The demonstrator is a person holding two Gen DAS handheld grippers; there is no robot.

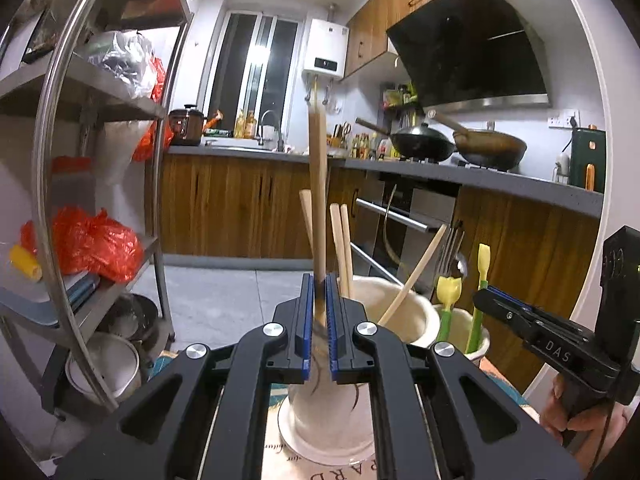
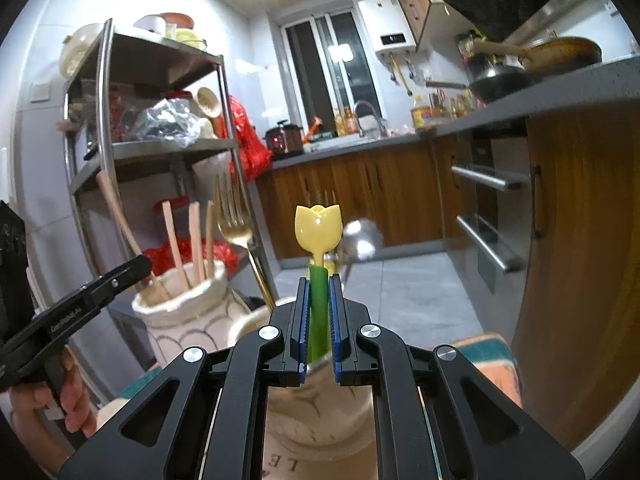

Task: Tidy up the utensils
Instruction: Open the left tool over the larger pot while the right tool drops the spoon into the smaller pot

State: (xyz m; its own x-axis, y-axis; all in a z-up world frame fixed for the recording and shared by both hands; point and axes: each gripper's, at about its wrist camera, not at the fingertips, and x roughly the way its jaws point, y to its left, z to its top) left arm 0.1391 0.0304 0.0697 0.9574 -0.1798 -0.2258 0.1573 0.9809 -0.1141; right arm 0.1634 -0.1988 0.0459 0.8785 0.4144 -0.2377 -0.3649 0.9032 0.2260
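Both tools grip: left tool [image 1: 319, 320] clamps a wooden utensil [image 1: 318, 200], right tool [image 2: 319, 320] a tulip-topped utensil [image 2: 318, 236] (green stem); we lower each straight down.

A long wooden utensil [image 1: 318, 200] stood upright above the cream jar [image 1: 400, 304]; a green-stemmed yellow tulip utensil [image 2: 318, 264] rose from the second jar [image 2: 320, 412].
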